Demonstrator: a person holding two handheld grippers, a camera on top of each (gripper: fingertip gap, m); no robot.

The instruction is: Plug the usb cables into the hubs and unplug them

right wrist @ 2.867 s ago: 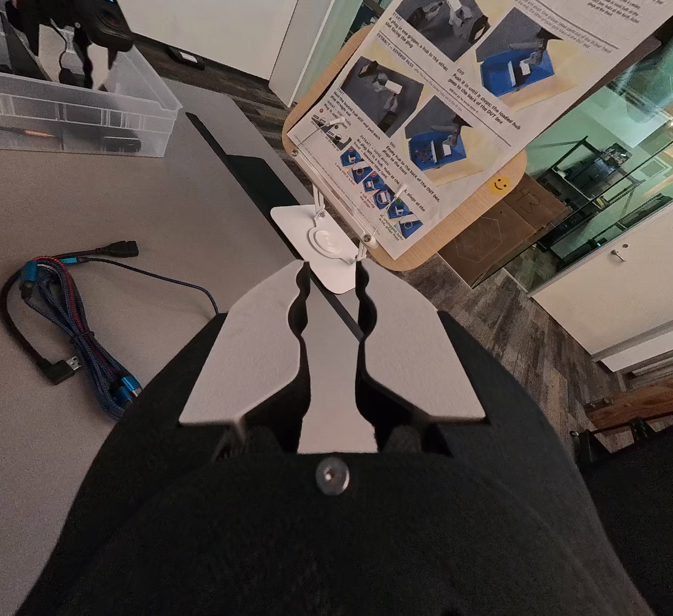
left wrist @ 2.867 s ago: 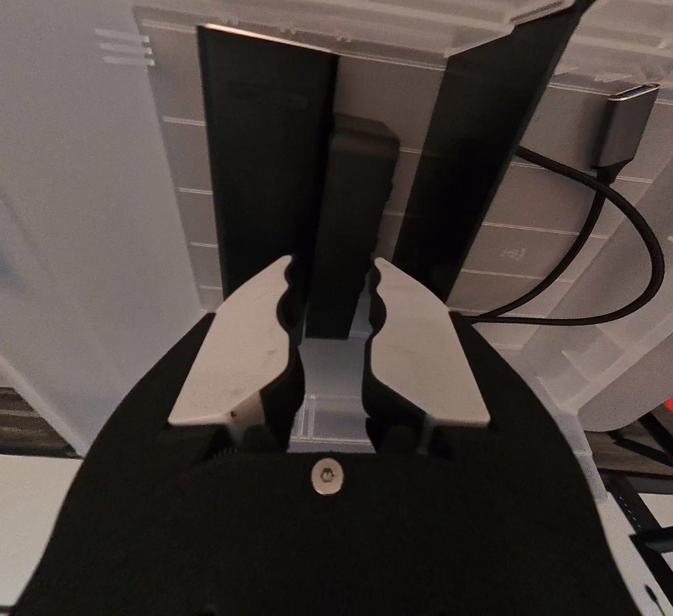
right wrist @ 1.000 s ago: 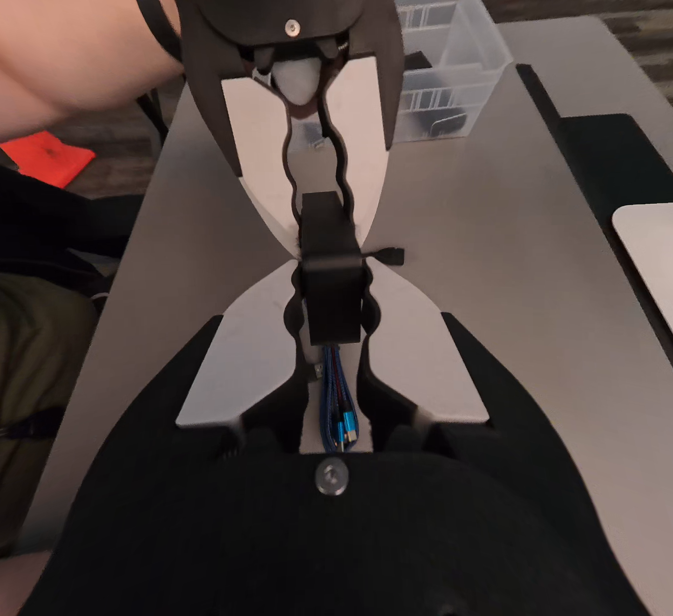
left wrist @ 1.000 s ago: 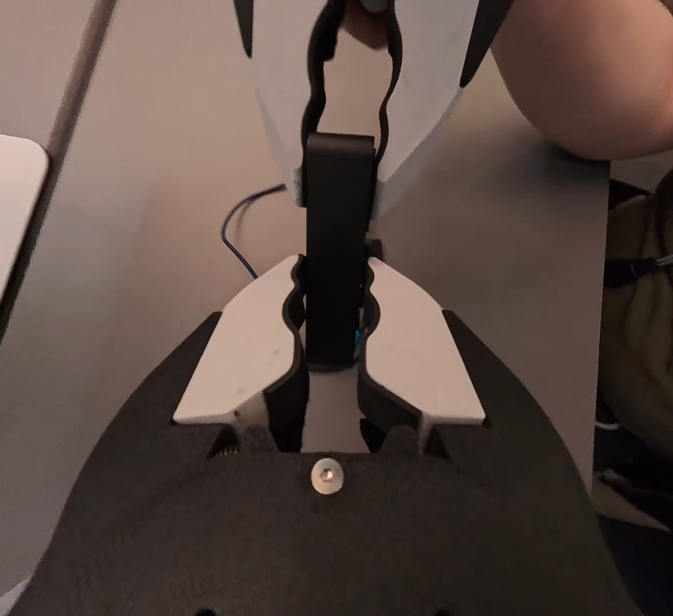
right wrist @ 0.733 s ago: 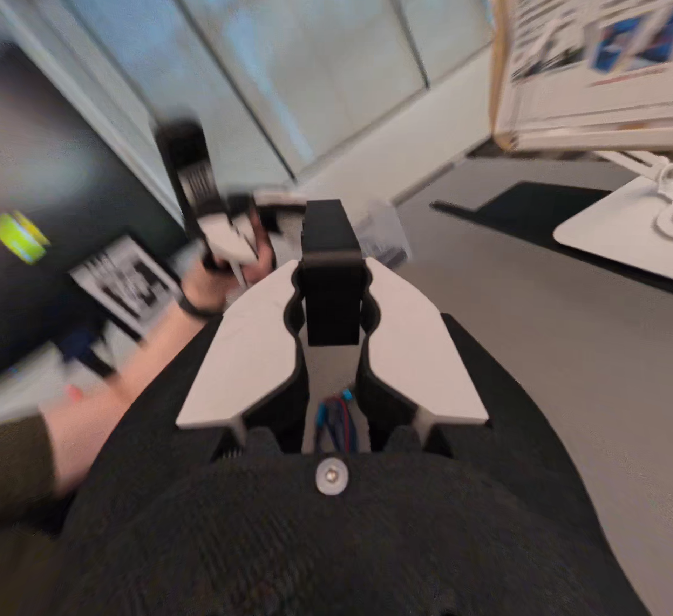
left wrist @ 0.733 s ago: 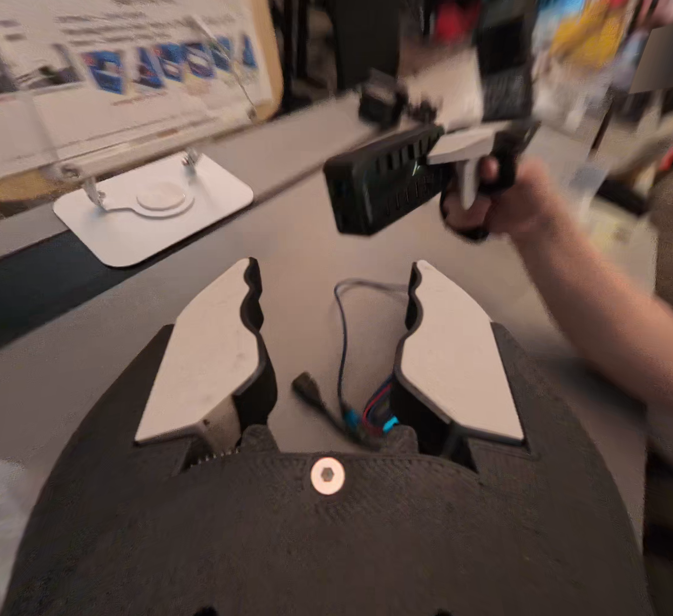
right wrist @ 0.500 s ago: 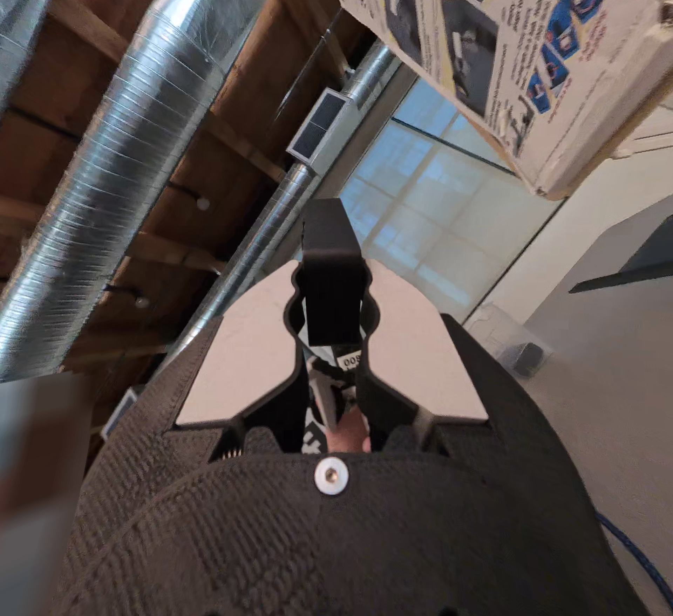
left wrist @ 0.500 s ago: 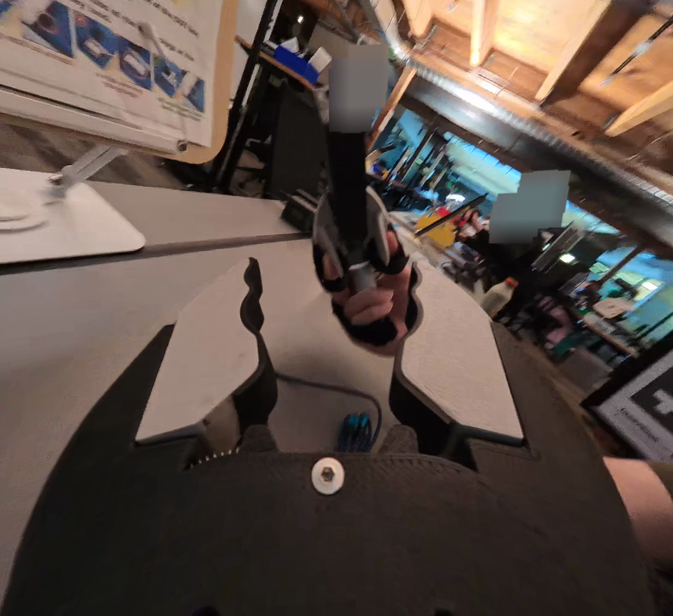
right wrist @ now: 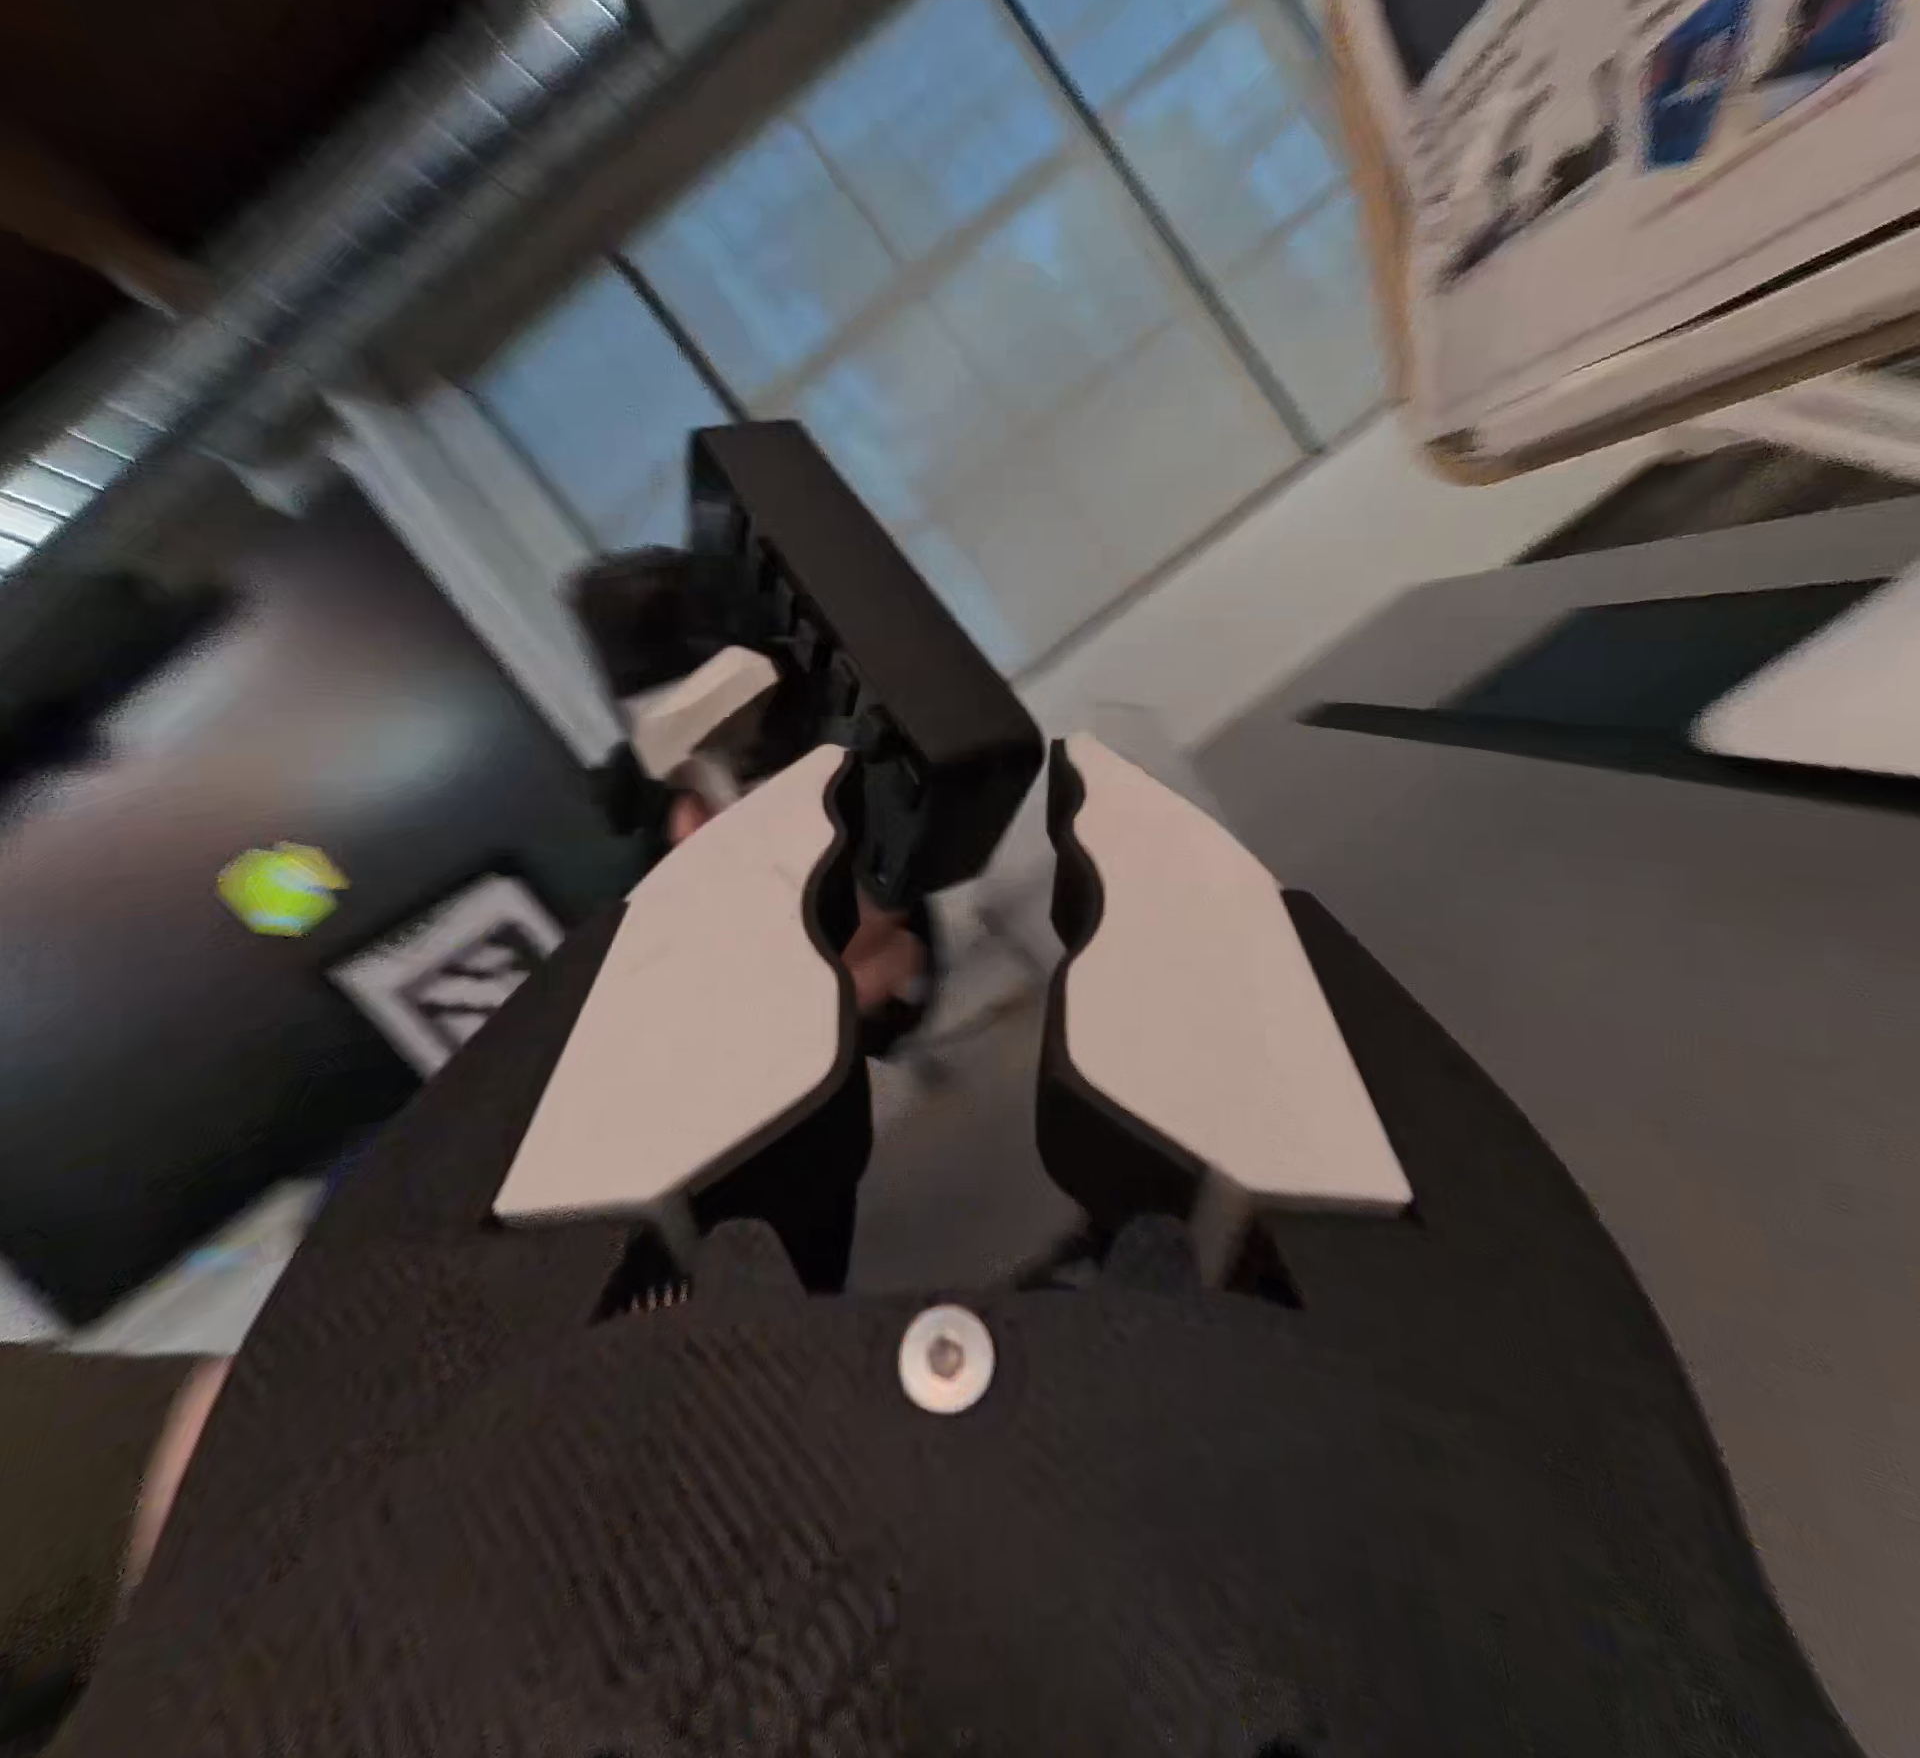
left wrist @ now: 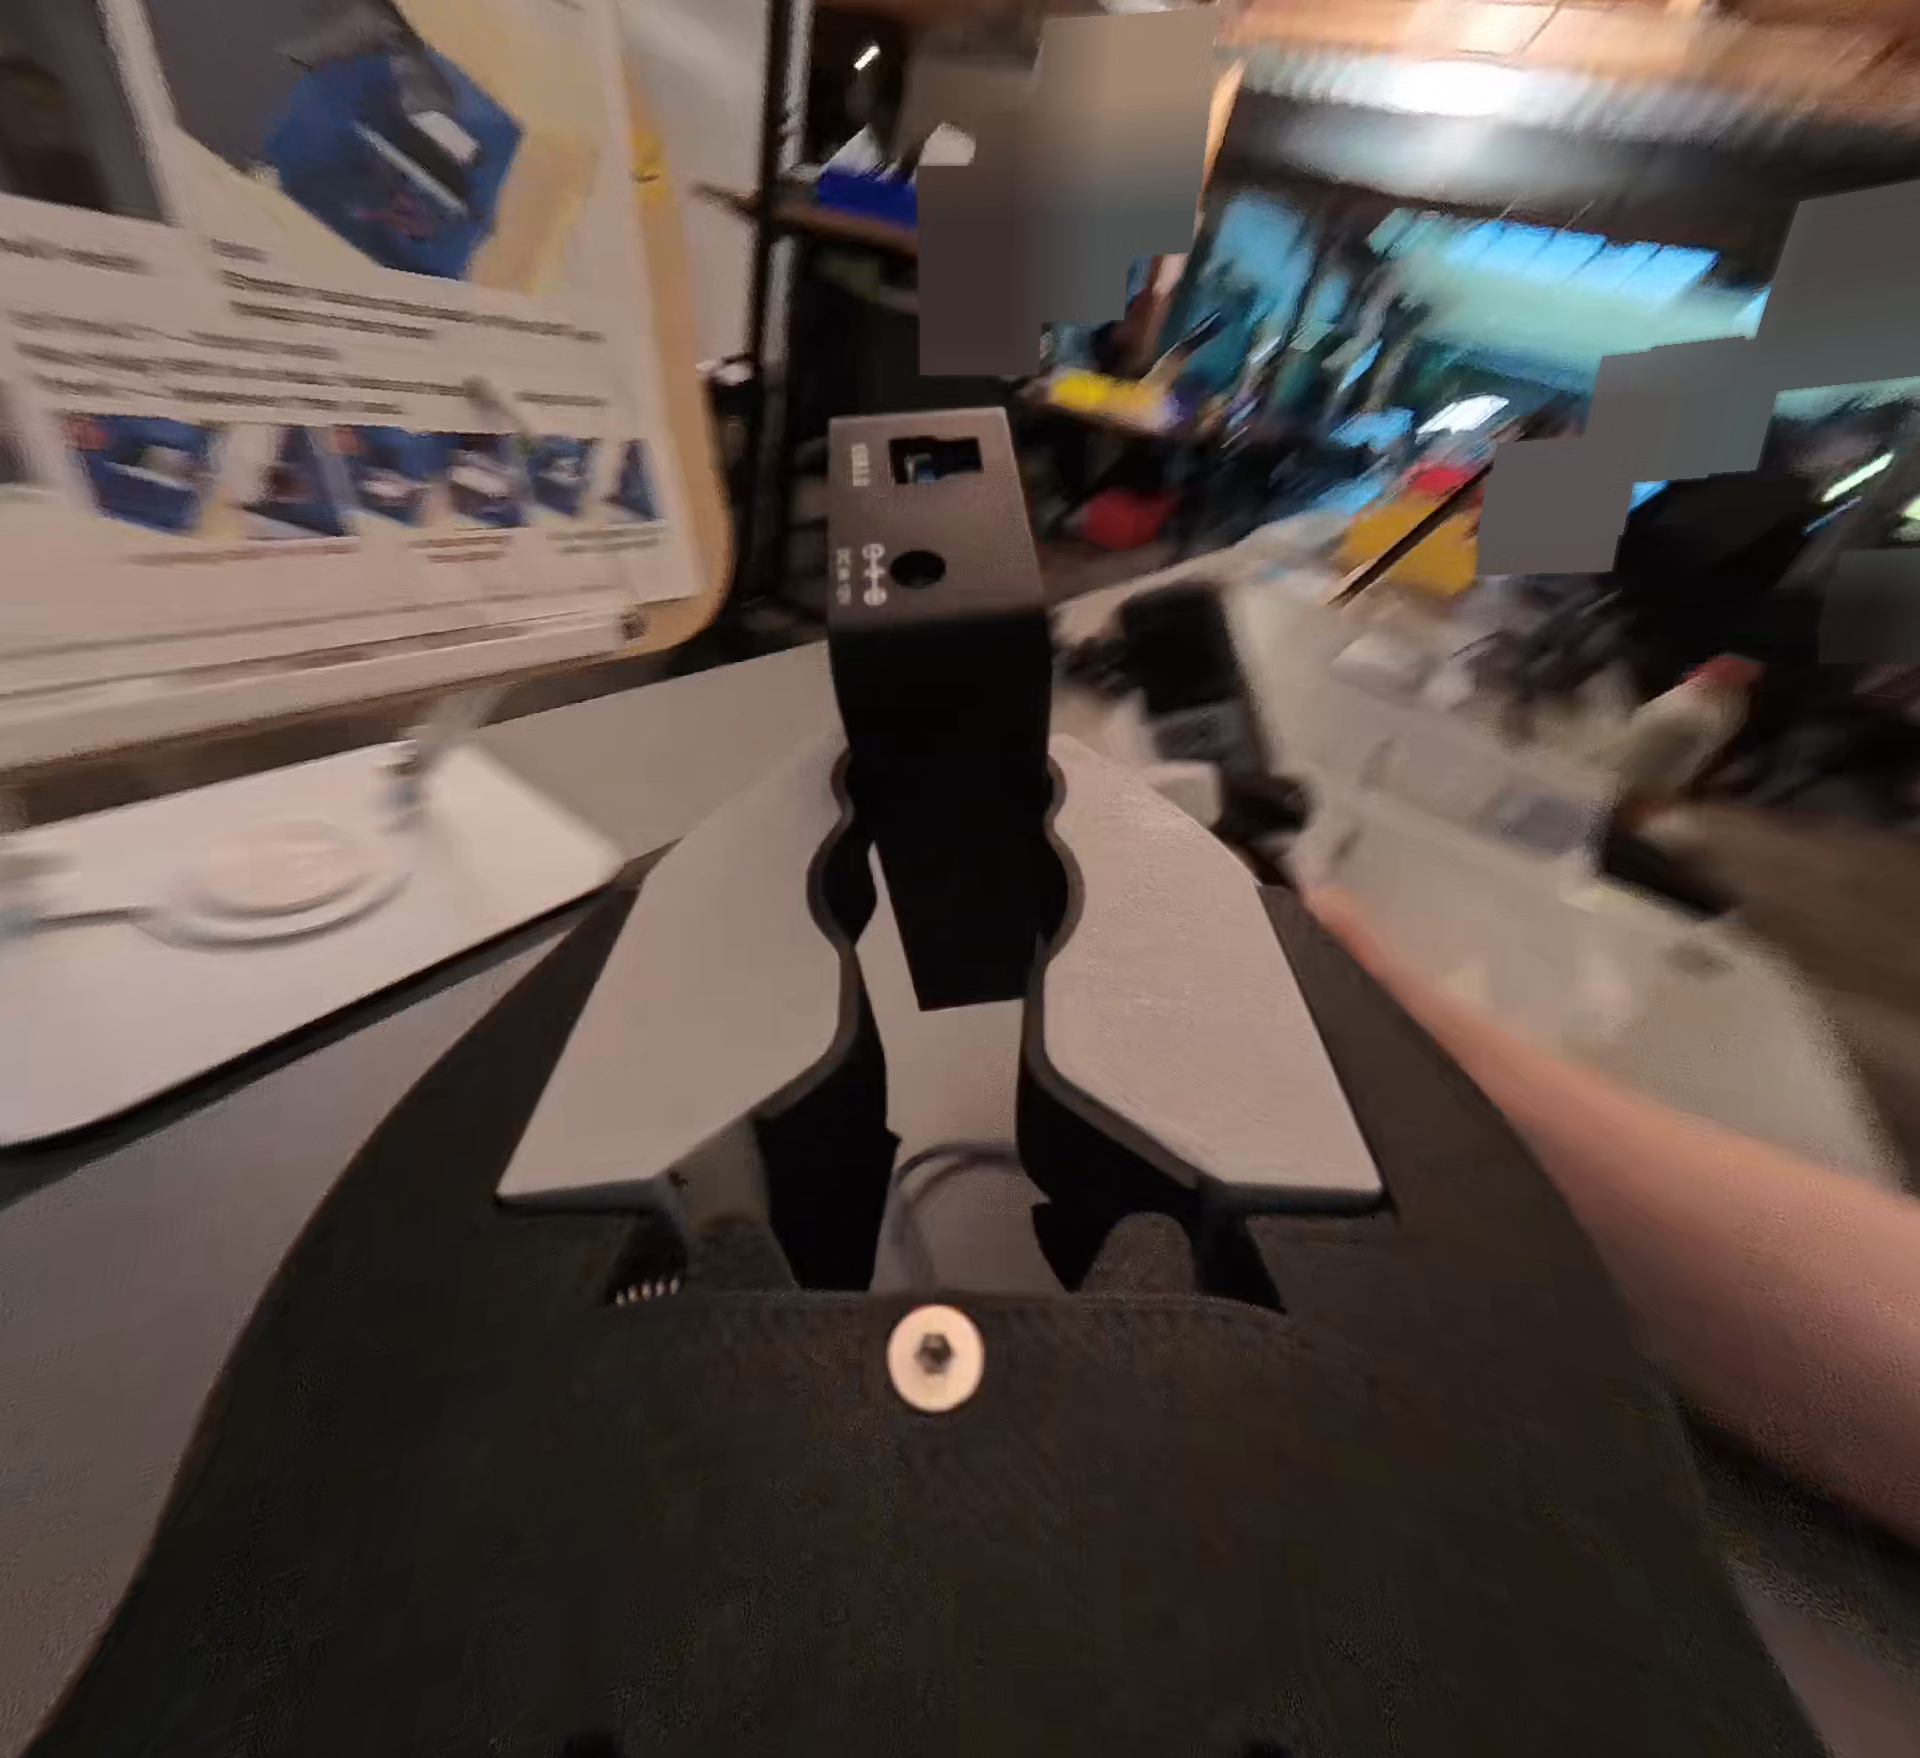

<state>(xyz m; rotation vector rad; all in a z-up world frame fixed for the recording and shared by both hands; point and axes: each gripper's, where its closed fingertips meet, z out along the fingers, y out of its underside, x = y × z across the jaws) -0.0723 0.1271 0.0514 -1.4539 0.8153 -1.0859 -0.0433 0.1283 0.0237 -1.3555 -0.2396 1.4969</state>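
Left gripper [left wrist: 940,799] is clamped on a black USB hub [left wrist: 935,669], held upright in the air above the grey desk [left wrist: 675,742], port end facing away. Right gripper [right wrist: 940,789] has its jaws apart with nothing between them; the hub [right wrist: 883,669] sits just ahead of its fingertips, apparently clear of them, though motion blur makes contact hard to rule out. No cable is plugged into any visible port. An instruction board [left wrist: 312,254] stands on the left. Judged progress: hub picked up only; plugging and unplugging all remain.
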